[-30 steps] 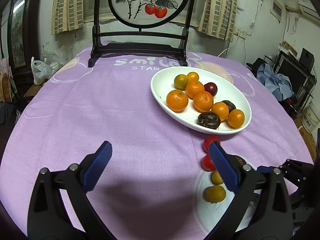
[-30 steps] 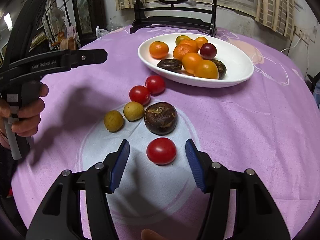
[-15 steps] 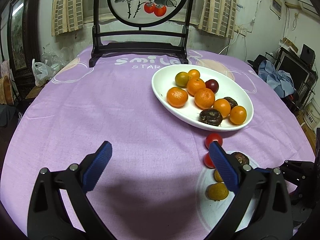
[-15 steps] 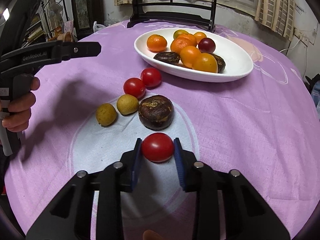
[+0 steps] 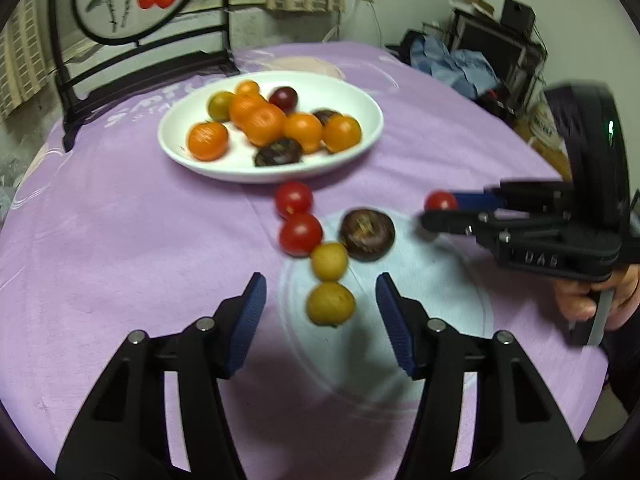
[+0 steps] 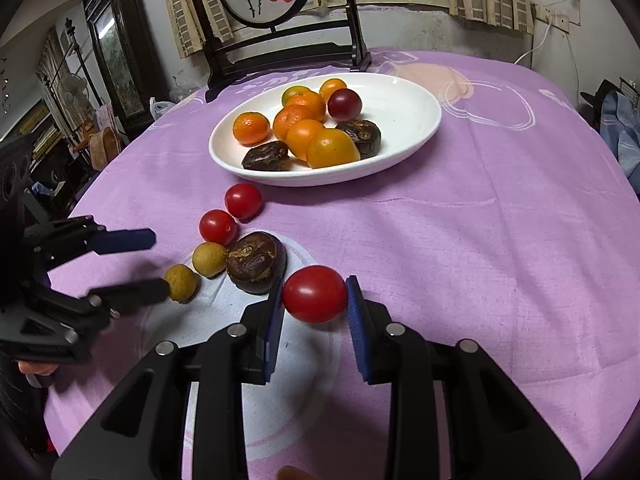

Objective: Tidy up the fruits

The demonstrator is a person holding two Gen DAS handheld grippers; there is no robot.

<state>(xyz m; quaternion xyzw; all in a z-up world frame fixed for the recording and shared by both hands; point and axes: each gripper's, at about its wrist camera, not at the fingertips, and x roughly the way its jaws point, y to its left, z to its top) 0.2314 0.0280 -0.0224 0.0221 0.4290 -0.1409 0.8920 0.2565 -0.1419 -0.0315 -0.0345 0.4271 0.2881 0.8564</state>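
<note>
The right claw pinched a small round red tomato above the table, presumably bound for the white oval plate, while the left claw gaped empty around a yellow-brown round fruit.

At lower centre, the right tongs clamp a red cherry tomato. The left tongs gape at mid-left beside a yellow fruit. A white plate of oranges sits upper centre on the purple-clothed counter.
</note>
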